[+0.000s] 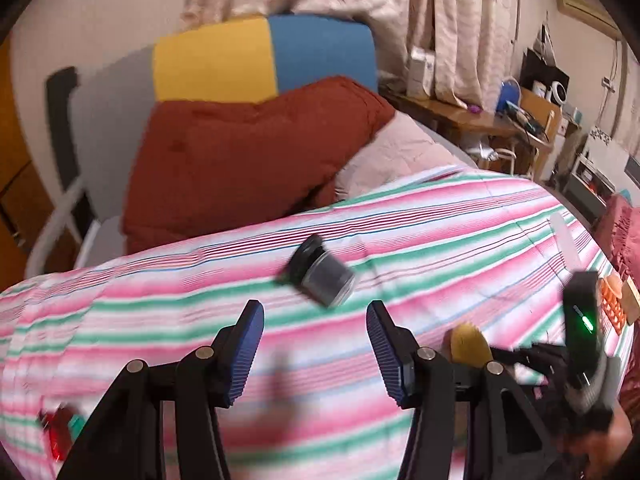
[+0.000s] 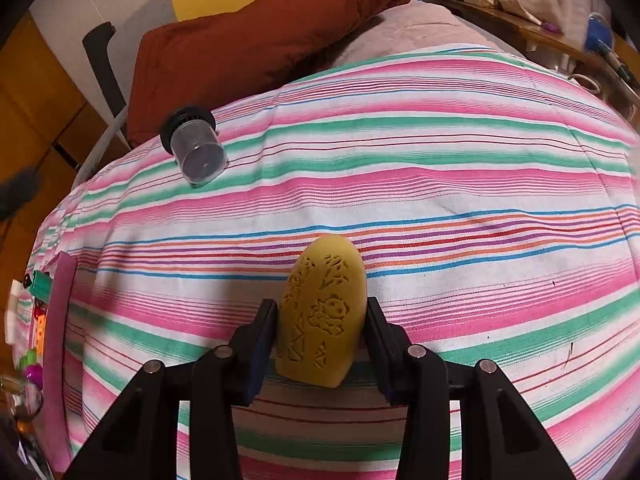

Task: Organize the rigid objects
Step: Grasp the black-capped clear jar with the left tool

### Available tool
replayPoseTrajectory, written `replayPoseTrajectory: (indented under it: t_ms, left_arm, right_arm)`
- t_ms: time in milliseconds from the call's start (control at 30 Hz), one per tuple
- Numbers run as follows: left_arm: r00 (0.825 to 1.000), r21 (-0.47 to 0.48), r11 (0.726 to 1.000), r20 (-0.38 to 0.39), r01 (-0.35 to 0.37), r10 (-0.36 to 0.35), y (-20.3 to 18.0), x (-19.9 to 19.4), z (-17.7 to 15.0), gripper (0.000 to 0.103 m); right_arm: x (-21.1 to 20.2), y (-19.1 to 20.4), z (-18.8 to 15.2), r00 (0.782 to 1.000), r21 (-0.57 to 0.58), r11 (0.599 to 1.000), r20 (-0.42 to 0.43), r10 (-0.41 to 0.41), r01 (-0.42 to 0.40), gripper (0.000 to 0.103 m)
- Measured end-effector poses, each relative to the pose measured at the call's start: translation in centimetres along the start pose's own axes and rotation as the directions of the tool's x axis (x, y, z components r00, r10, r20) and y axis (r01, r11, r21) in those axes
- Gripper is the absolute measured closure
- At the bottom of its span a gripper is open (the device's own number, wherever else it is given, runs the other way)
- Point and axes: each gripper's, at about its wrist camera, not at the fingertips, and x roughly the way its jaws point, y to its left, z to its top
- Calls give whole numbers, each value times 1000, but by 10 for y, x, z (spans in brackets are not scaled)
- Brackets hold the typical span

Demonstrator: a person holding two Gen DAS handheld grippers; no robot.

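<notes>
From the left wrist camera, the left gripper (image 1: 316, 338) is hanging spread wide with nothing between its blue pads (image 1: 250, 330), above the striped bedspread (image 1: 420, 224). A small clear jar with a black lid (image 1: 322, 276) is lying on its side just ahead of the fingertips, blurred. To take it well, I would judge the fingers should be straddling the clear barrel rather than the lid, since a round jar on soft cloth is liable to roll away. The right gripper (image 1: 520, 356) is showing at the right edge with something yellow (image 1: 470, 344) at its tips.

From the right wrist camera, the right gripper (image 2: 322, 334) is clenching a yellow egg-shaped object with carved patterns (image 2: 322, 312), squeezed across its sides. The jar (image 2: 196, 148) is lying well apart, far left, near the rust-red pillow (image 2: 240, 52). Keeping the squeeze even should be stopping the egg from slipping out.
</notes>
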Motion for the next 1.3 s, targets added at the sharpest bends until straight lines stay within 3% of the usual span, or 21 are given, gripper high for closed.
replayPoseTrajectory:
  t_ms: [233,367,533,667,767,867,1033,1167,1300]
  left_arm:
    - [997,7,1000,-79,5,-4,2,75,37,49]
    - [984,-105,991,-149,80,-96,19,107,47,49]
    - [967,-188,969,-166,160,-192,36,116,43,61]
    - [950,-332,919,-152,210,-272,62,116,39,70]
    - [940,-468,854,-128,225,-317,82,119,35,70]
    - [947,-505,840,-121,199,-298,92,118,35,69]
    - [972,-514,855,-156,74,-178,106,102,21,69]
    - [971,-469,883,-211,2,-115,109,96,-1,71]
    - [978,-446,894,-204,-49,-48,108,83,-19,63]
  right_arm:
    - [3,-10,6,998,48,998,-31,51,-50,59]
    - [2,-14,6,997,76,995,-37,72,-69,59]
    - [0,-15,6,996,98,992,-37,82,-78,59]
    - [3,-12,7,997,94,993,-36,74,-71,59]
    - [4,-10,7,997,89,994,-34,69,-66,59]
    - [6,-9,8,997,85,994,-33,66,-63,58]
    - [6,-8,8,997,82,995,-35,68,-64,58]
    - [6,-8,8,997,82,995,-35,64,-61,58]
    - [6,-9,7,997,80,995,-31,65,-63,58]
